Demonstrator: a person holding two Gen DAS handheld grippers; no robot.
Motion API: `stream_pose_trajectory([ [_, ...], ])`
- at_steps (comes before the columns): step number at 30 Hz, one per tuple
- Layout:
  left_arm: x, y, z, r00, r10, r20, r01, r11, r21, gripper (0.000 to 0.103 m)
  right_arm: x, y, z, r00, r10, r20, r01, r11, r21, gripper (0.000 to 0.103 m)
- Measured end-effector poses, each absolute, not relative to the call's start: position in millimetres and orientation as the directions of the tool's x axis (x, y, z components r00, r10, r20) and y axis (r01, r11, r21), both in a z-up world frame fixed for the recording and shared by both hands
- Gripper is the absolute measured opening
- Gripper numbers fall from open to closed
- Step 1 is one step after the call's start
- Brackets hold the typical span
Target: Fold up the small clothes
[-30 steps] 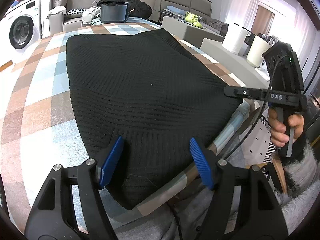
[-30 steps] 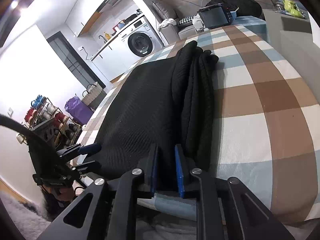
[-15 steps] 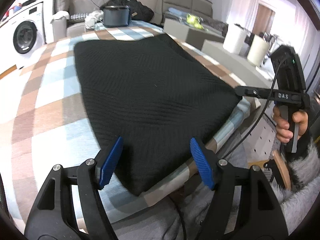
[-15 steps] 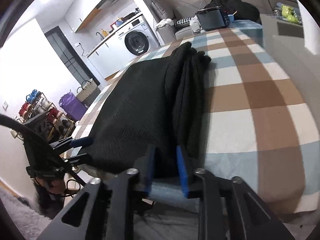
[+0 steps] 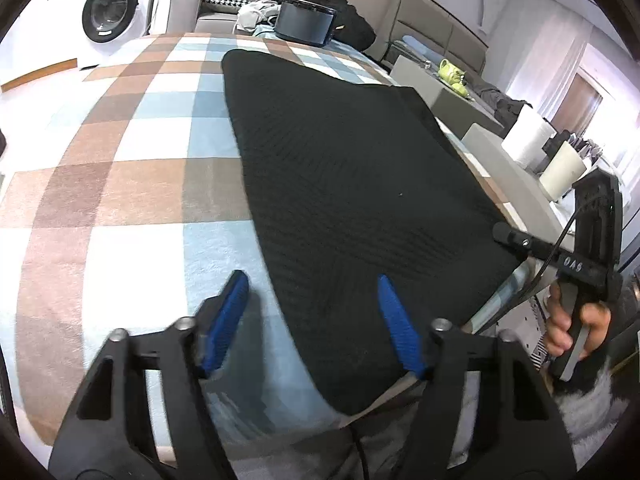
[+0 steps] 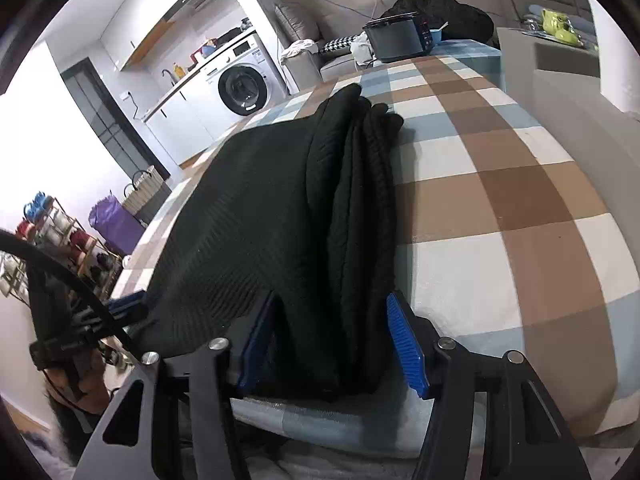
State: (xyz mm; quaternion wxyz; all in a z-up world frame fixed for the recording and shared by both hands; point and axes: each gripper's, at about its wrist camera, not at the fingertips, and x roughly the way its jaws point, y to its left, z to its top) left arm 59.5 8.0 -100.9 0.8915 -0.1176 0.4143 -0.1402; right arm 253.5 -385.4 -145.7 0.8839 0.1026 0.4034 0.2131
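Note:
A black knit garment [image 5: 352, 168] lies flat on the checked blanket [image 5: 132, 184] that covers the table. My left gripper [image 5: 316, 320] hovers at its near left corner with the jaws closing. One blue pad is over the blanket and the other over the cloth, and neither presses on it. In the right wrist view the garment [image 6: 248, 208] shows a thick folded right edge. That edge lies between the pads of my right gripper [image 6: 332, 344], whose jaws are opening. The left gripper [image 6: 128, 304] shows at the cloth's far left corner. A hand [image 5: 572, 324] holds the right gripper [image 5: 560, 256].
A dark cooker pot [image 6: 400, 40] stands at the table's far end. A washing machine [image 6: 244, 88] is beyond it. A grey counter with white containers [image 5: 560, 168] runs along the right. A shelf and a purple bag [image 6: 116, 224] stand on the floor to the left.
My left gripper slid left along the near edge and rolled, so it now straddles the garment's left corner. The right gripper's jaws went from shut on the folded edge to apart.

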Motion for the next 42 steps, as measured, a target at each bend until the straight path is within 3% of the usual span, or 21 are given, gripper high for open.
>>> stream_pose_trajectory([
  [2,63,3,-103,0.614,-0.325,-0.719,0.148,0.942,-0.3,0.034,252,-382,-148,0.582,0.466,-0.666,-0.312,0.885,0.347,0.037],
  [4,65,-2,-104,0.626,-0.293,-0.722,0.147,0.954,-0.26,0.021,250,-382,-148,0.586,0.473,-0.658,-0.316,0.881,0.352,0.031],
  [19,123,-1,-88,0.642,-0.212,-0.737,0.147,0.977,-0.153,0.018,277,-350,-147,0.584,0.442,-0.68,-0.31,0.896,0.317,0.027],
  [42,209,11,-86,0.663,-0.155,-0.733,0.1,0.988,-0.119,0.018,364,-317,-142,0.557,0.412,-0.721,-0.291,0.91,0.296,0.028],
])
